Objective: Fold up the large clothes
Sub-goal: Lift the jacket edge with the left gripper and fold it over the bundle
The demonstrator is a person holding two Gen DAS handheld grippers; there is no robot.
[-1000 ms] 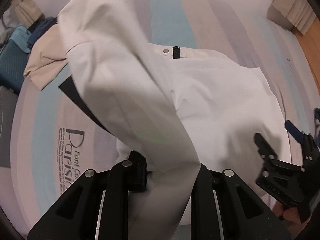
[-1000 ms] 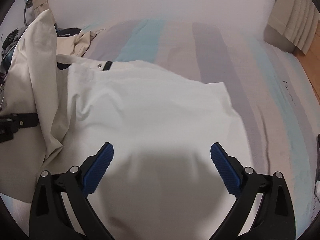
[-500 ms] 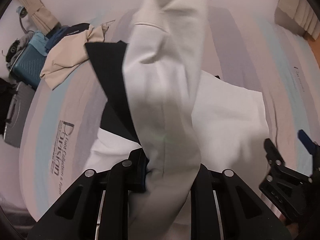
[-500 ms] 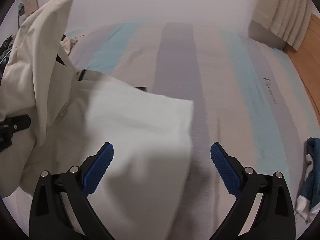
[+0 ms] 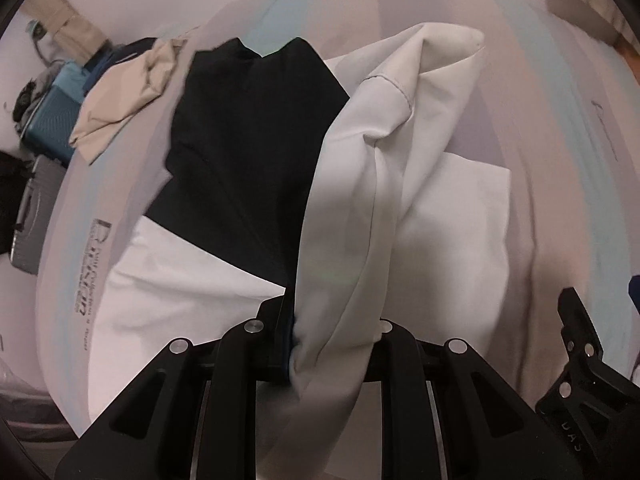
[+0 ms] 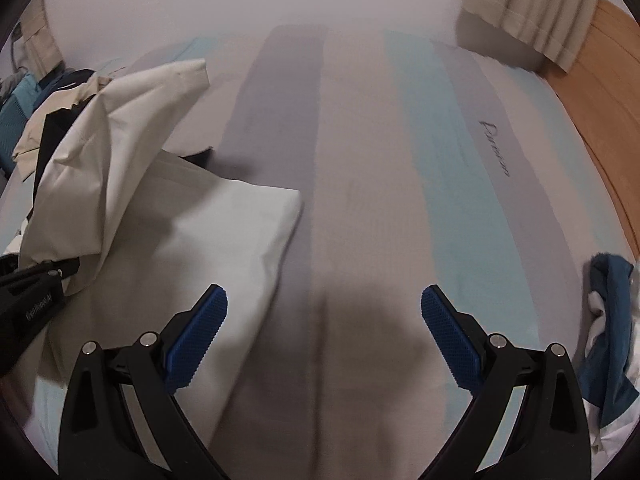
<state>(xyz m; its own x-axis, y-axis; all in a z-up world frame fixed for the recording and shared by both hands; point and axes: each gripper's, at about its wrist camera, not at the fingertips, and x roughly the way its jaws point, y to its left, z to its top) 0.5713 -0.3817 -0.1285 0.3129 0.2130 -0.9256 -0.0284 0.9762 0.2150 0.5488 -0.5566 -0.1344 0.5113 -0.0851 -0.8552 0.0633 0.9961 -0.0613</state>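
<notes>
Striped bedding (image 6: 360, 208) spreads across the bed, where the left gripper (image 5: 332, 344) clamps a lifted fold of the white garment (image 5: 360, 208) (black lining showing), while the right gripper (image 6: 324, 332) hovers wide open, empty.

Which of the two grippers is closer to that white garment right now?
Left. The left gripper is clamped on the white garment, lifting a fold. The right gripper is open over the striped sheet, beside the garment's edge.

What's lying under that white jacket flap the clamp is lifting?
Under the lifted flap, its black lining and more white jacket on the striped bedsheet. Anything beneath that is covered.
</notes>
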